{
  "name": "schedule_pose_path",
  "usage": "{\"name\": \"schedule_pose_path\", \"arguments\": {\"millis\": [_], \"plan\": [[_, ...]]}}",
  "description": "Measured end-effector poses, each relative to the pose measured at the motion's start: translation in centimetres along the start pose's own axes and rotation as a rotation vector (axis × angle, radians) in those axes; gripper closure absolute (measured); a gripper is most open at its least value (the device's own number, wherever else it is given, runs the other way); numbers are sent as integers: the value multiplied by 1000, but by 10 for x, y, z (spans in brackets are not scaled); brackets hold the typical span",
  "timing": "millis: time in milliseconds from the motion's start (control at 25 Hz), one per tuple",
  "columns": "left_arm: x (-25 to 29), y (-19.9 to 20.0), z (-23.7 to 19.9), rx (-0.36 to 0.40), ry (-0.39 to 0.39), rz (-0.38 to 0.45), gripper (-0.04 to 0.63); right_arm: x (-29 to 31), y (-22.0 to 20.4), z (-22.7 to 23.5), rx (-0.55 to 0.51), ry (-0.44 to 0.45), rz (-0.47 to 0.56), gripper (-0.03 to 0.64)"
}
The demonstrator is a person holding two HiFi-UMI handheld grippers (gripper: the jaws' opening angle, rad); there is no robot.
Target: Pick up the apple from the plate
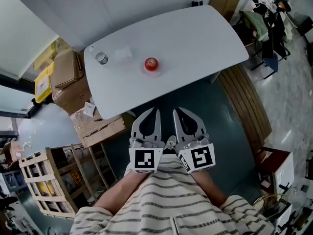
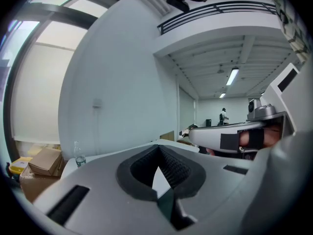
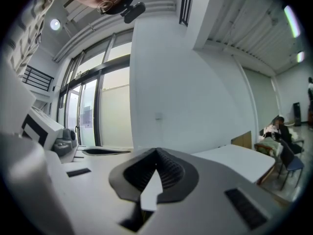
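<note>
In the head view a red apple (image 1: 151, 63) rests on a small white plate (image 1: 155, 73) near the middle of a white table (image 1: 195, 38). My left gripper (image 1: 157, 110) and right gripper (image 1: 175, 110) sit side by side close to my body, short of the table's near edge and well apart from the apple. Both are shut with nothing between the jaws. The left gripper view shows its jaws (image 2: 157, 147) meeting at the tip, and the right gripper (image 3: 156, 152) looks the same in its own view. The apple appears in neither gripper view.
A clear water bottle (image 1: 101, 58) (image 2: 78, 155) and a small white box (image 1: 123, 54) stand on the table left of the apple. Cardboard boxes (image 1: 73, 77) and a wooden crate (image 1: 44, 185) crowd the floor at left. Chairs with clothes (image 1: 266, 23) stand at far right.
</note>
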State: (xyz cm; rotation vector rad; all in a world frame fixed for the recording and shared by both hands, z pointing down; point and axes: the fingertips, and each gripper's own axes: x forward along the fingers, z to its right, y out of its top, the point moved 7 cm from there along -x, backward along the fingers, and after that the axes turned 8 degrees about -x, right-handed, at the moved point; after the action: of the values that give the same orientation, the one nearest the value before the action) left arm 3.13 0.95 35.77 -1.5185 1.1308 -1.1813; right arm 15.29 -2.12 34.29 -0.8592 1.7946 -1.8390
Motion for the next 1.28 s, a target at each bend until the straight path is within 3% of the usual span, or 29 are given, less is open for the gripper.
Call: {"name": "schedule_pose_path", "arguments": {"millis": [400, 800, 1200, 1280], "plan": [[60, -7, -22, -9, 39, -34, 594, 58, -23, 39, 43, 50, -58, 606], [126, -11, -67, -30, -16, -55, 594, 115, -30, 58, 33, 5, -131, 606], [164, -33, -103, -72, -78, -138, 592, 154, -36, 56, 15, 1, -193, 606], [169, -38, -105, -75, -102, -158, 564, 157, -39, 56, 19, -7, -203, 606]]}}
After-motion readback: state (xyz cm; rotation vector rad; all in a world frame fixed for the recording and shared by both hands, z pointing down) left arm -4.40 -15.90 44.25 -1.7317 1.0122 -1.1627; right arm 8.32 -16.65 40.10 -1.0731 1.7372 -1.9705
